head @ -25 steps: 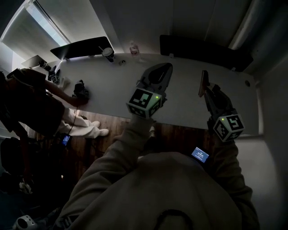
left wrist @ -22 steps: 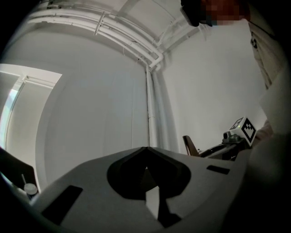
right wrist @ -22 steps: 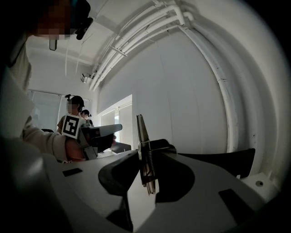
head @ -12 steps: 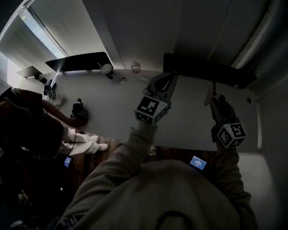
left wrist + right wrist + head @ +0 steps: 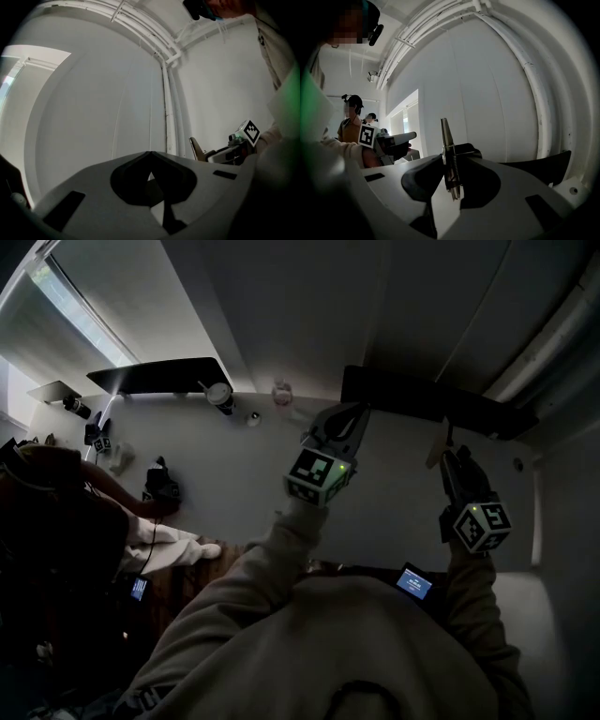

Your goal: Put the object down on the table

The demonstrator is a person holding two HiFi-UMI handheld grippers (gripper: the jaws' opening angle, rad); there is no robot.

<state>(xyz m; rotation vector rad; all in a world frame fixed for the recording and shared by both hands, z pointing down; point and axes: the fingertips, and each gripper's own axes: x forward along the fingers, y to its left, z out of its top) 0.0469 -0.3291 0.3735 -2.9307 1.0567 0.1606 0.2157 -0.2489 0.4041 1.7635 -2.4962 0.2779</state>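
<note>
My right gripper [image 5: 449, 461] is shut on a wooden spring clothespin [image 5: 434, 450], held upright above the far right part of the white table [image 5: 234, 465]. In the right gripper view the clothespin [image 5: 450, 154] stands on end between the jaws [image 5: 453, 174], its metal spring showing. My left gripper [image 5: 353, 414] is raised over the table's middle, shut with nothing in it; its tips meet in the left gripper view [image 5: 150, 153]. That view also shows the right gripper [image 5: 233, 149] and the clothespin [image 5: 196, 149] off to the right.
A cup [image 5: 221, 397] and a small bottle [image 5: 281, 392] stand at the table's far edge, between two dark panels [image 5: 159, 376] [image 5: 422, 399]. A black device [image 5: 161, 486] lies at the left, where another person [image 5: 56, 512] sits. More people show in the right gripper view [image 5: 349, 122].
The head view has tilted up toward the wall. Both grippers have drifted slightly toward the table's far edge. The clothespin stays gripped in the right one.
</note>
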